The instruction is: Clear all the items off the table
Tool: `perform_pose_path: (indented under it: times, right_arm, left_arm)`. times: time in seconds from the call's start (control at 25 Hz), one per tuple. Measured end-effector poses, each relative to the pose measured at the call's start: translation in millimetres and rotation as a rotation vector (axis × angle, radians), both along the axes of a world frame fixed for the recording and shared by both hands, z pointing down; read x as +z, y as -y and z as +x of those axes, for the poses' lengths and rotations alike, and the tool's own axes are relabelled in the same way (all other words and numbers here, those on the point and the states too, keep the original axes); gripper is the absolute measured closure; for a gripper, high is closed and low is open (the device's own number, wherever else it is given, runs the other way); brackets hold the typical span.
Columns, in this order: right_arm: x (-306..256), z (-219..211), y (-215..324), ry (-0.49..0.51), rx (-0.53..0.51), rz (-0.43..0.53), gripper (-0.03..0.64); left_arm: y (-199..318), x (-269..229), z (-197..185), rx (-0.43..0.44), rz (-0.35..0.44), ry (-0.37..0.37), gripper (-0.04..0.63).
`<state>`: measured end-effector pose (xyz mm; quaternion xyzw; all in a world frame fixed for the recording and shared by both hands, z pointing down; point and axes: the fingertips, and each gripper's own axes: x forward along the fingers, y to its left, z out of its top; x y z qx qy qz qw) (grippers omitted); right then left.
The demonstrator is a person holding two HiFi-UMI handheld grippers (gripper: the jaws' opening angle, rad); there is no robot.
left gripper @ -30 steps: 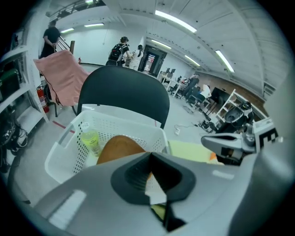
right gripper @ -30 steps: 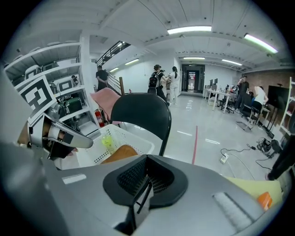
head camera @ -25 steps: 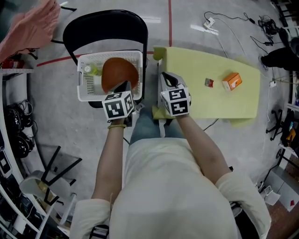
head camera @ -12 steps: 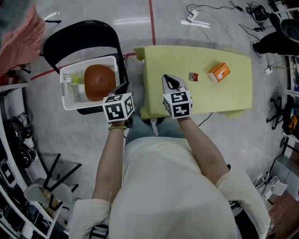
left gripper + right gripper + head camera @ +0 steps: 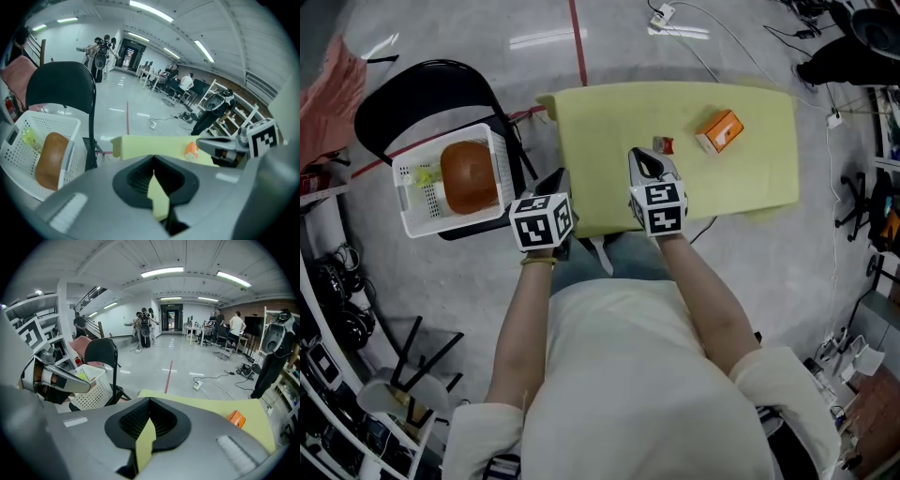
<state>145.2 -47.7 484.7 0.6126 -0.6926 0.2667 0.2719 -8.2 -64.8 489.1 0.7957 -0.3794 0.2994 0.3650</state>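
Left tongs (image 5: 555, 181) and right tongs (image 5: 645, 159) hover closed and empty at the worktop's (image 5: 600, 131) near edge. The next move is probably to open the right tongs for the small red packet (image 5: 663, 145).

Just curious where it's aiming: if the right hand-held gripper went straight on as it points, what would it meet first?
Probably the yellow table, just before the small red item; the orange box sits off to the right. Depth is hard to judge.

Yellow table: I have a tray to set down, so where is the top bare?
The yellow table is bare from its left edge across to the right gripper, and along the near edge in front of the orange box. It is crowded only between the small red item and that box.
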Motion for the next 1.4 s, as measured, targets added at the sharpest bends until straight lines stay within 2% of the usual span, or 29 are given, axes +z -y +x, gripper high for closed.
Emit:
perform_pose_path:
  times: [0.32, 0.72, 0.96, 1.12, 1.4]
  right_arm:
    - [37, 63, -18, 0.001, 0.065, -0.055, 0.617]
    - [103, 130, -31, -0.002, 0.105, -0.135, 0.617]
    - [153, 158, -34, 0.017, 0.122, -0.201, 0.609]
    - [183, 170, -34, 0.038, 0.135, -0.245, 0.581]
    - [234, 181, -36, 0.039, 0.092, -0.317, 0.557]
  left_arm:
    - [-15, 34, 61, 0.043, -0.024, 0.006, 0.586]
    - [-23, 88, 110, 0.069, -0.064, 0.045, 0.586]
    - [-27, 123, 131, 0.079, -0.095, 0.070, 0.586]
    - [-29, 143, 141, 0.080, -0.119, 0.086, 0.586]
    - [-30, 175, 160, 0.082, -0.151, 0.108, 0.586]
